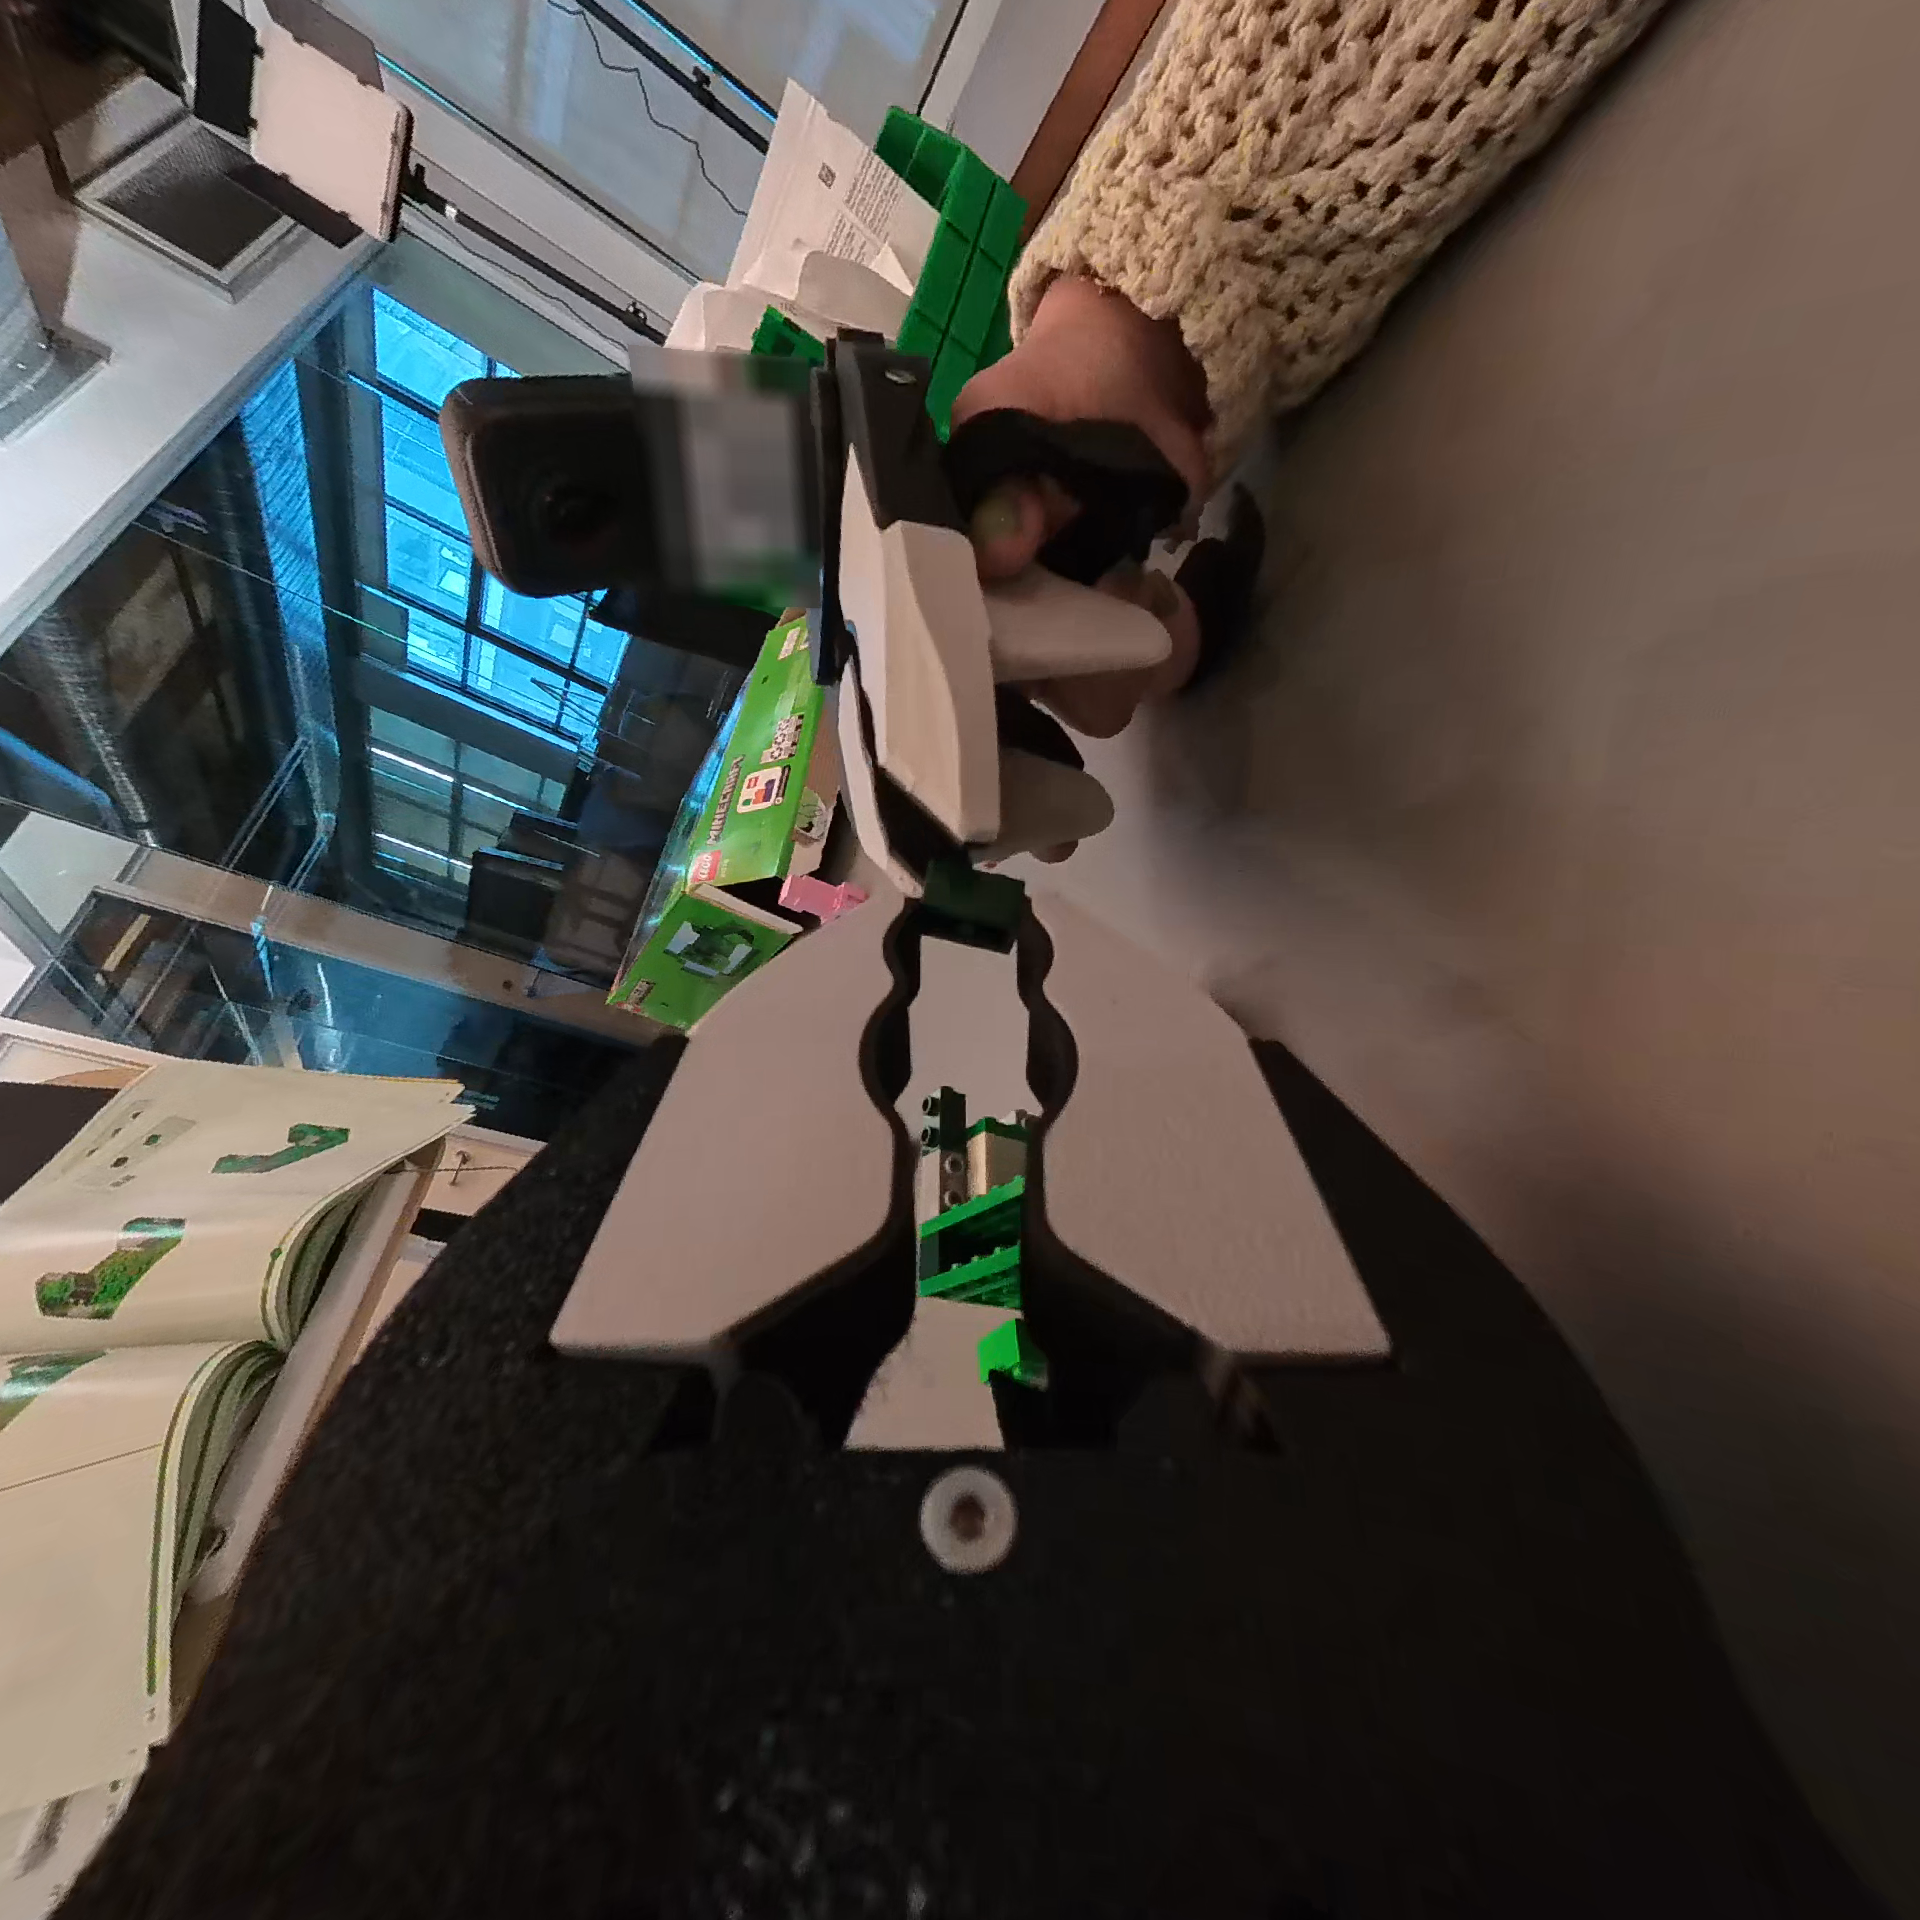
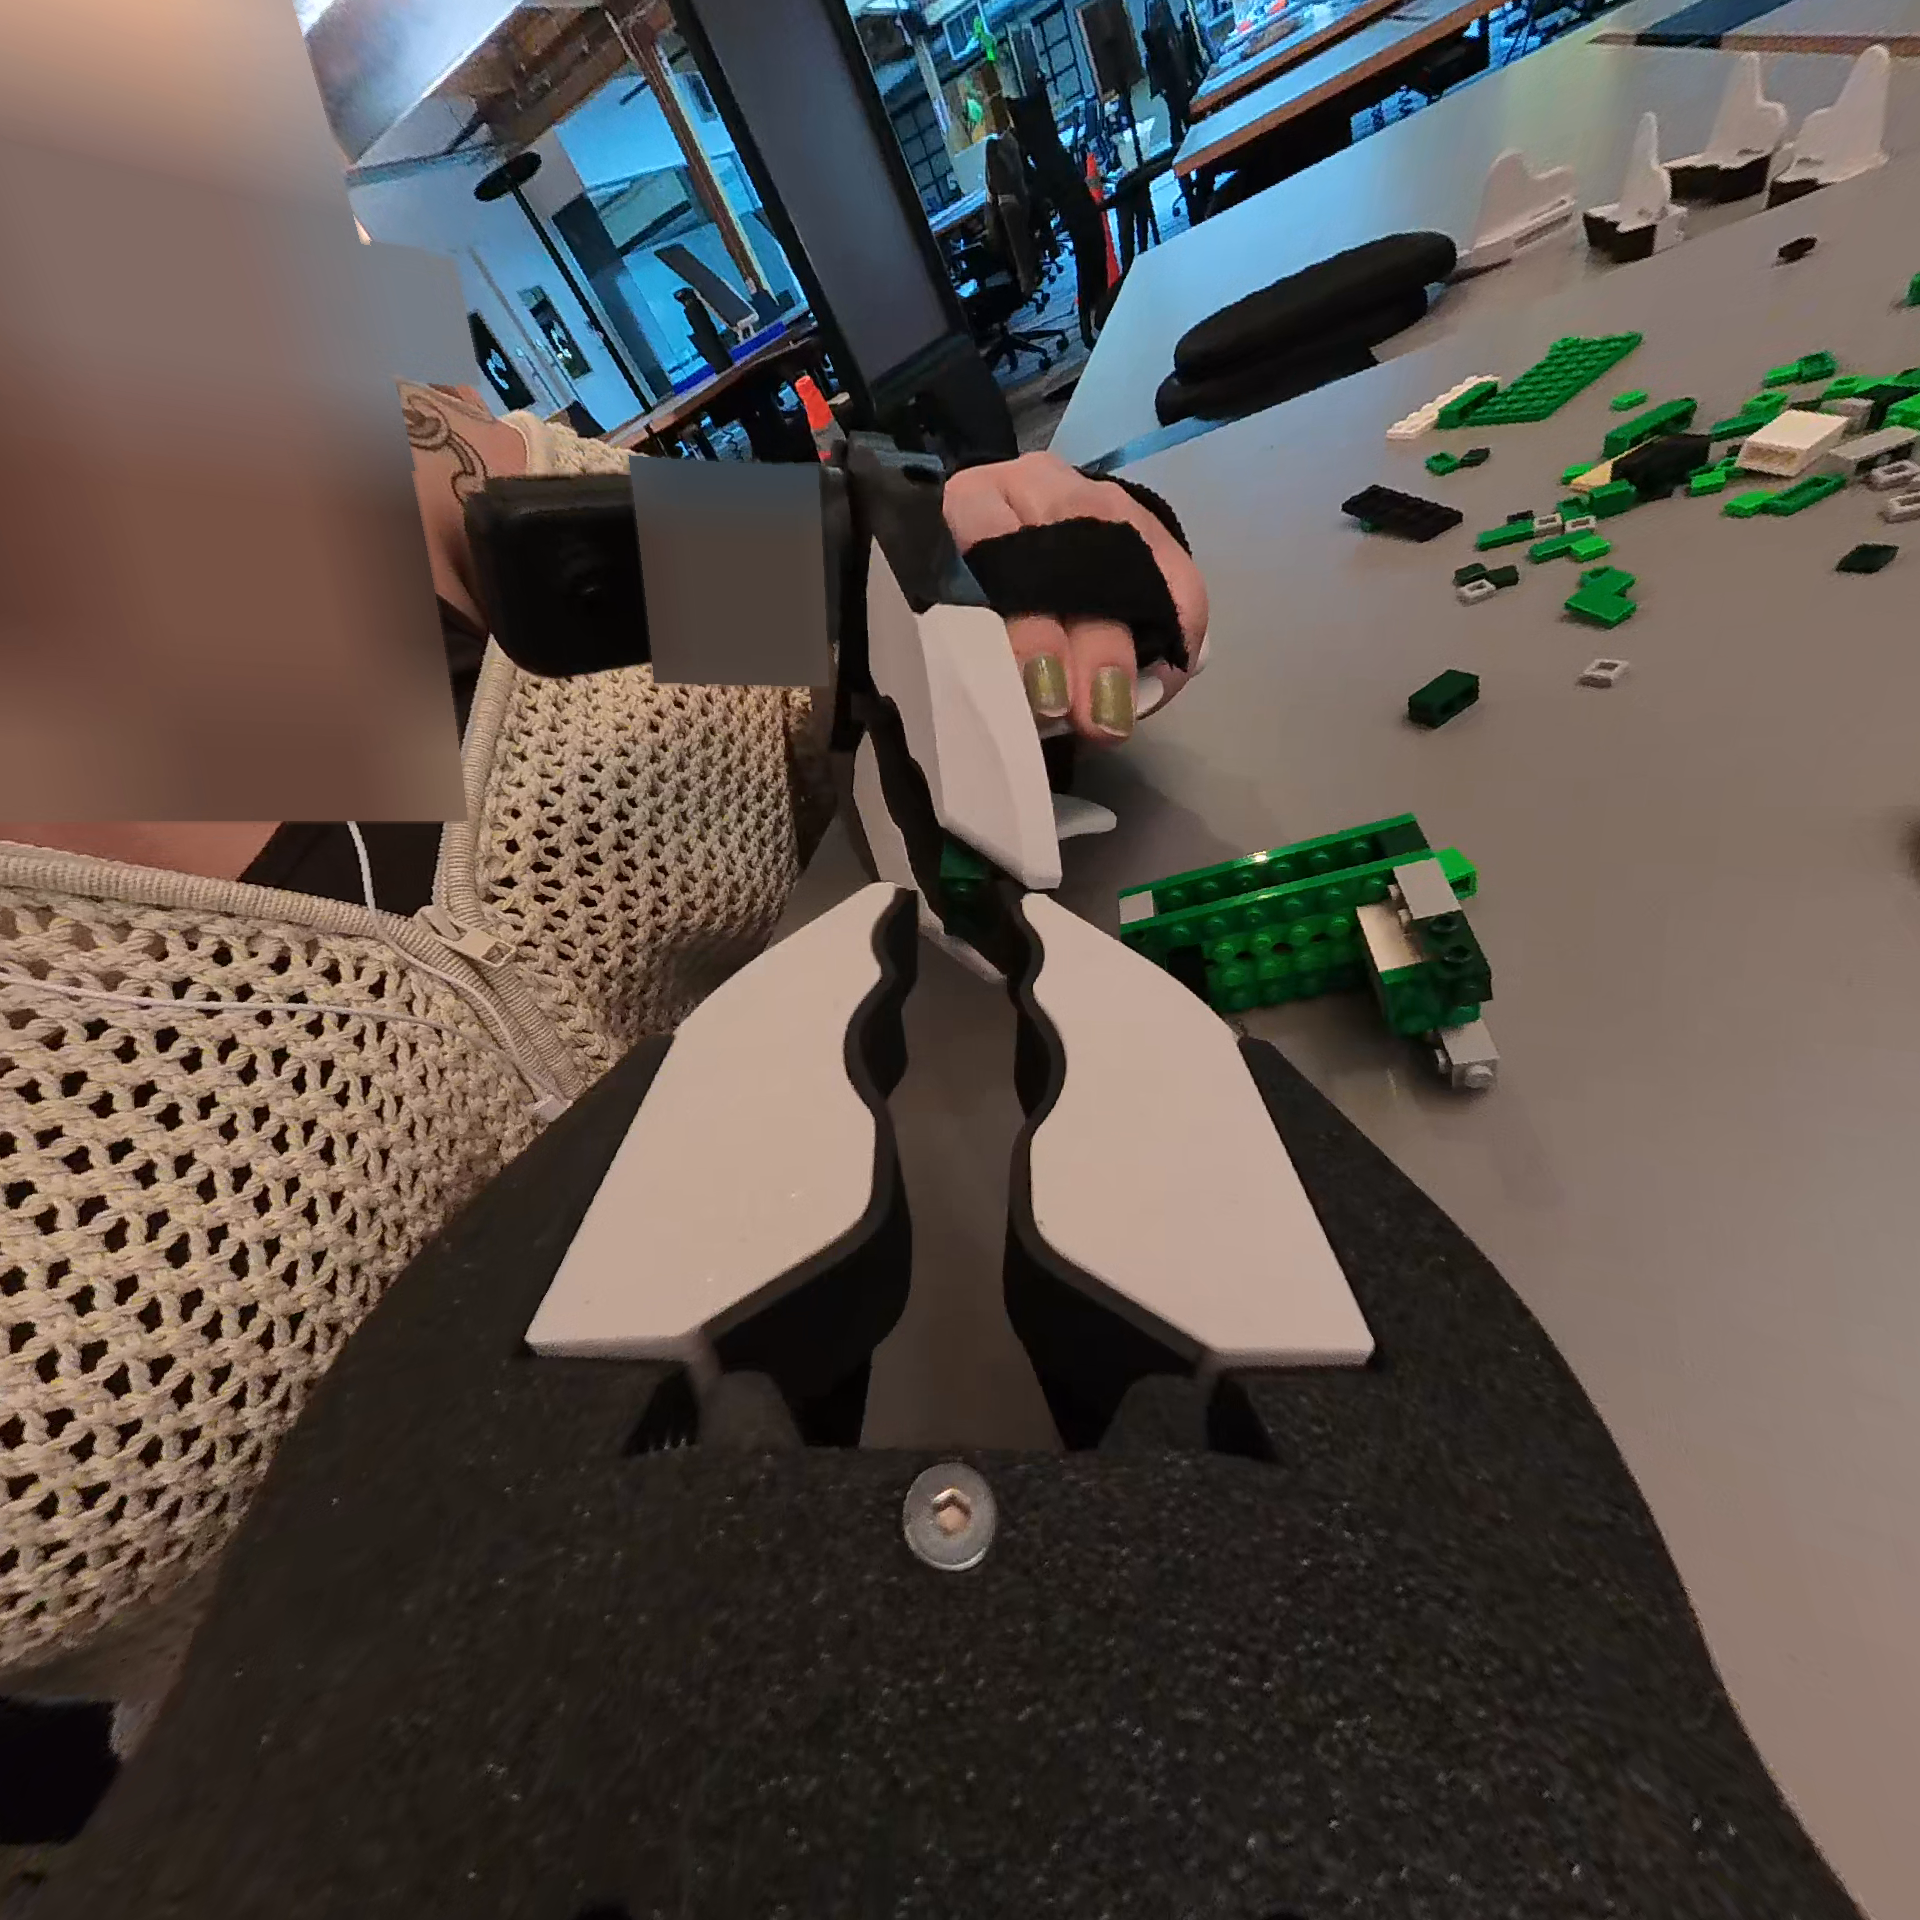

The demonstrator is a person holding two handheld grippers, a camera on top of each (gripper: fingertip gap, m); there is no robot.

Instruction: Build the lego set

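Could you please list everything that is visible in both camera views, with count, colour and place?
dark green brick: one, held between both grippers' tips.
partial build: one, green with grey and white parts, on the table beside the grippers.
loose pieces: many, mostly green, some black, white and grey, scattered farther along the table, which is grey.
set box: one, green, behind the grippers.
instruction booklet: one, open, white pages with green pictures, left edge of left wrist view.
black pads: two, stacked, far table edge.
left gripper: white fingers, shut on the brick.
right gripper: white fingers, shut on the same brick.
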